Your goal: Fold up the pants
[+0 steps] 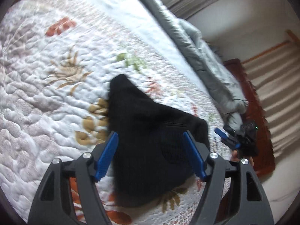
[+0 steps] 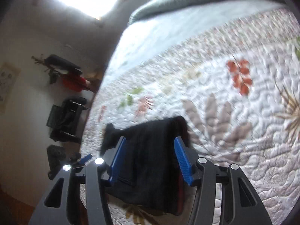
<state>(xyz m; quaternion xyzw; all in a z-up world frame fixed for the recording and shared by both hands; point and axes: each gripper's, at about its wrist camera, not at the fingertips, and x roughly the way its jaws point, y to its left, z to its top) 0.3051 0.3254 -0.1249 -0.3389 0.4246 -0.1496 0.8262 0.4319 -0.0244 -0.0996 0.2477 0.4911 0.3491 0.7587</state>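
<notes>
Broadly, a bed spread with a white quilted cover printed in leaves and flowers is shown serving as the folding surface, with a grey duvet bunched along its far edge, out of the way. On the near part of the cover the black pants are seen laid in a compact bundle, one corner pointing to the far side, which suggests the folds are largely made. Over the bundle the left tongs are held with the blue pads parted and clear of the cloth, nothing gripped. The right tongs are likewise seen standing open above the dark fabric, holding nothing. Both appear to have been spread so that the bundle is left lying flat where it was set down.
</notes>
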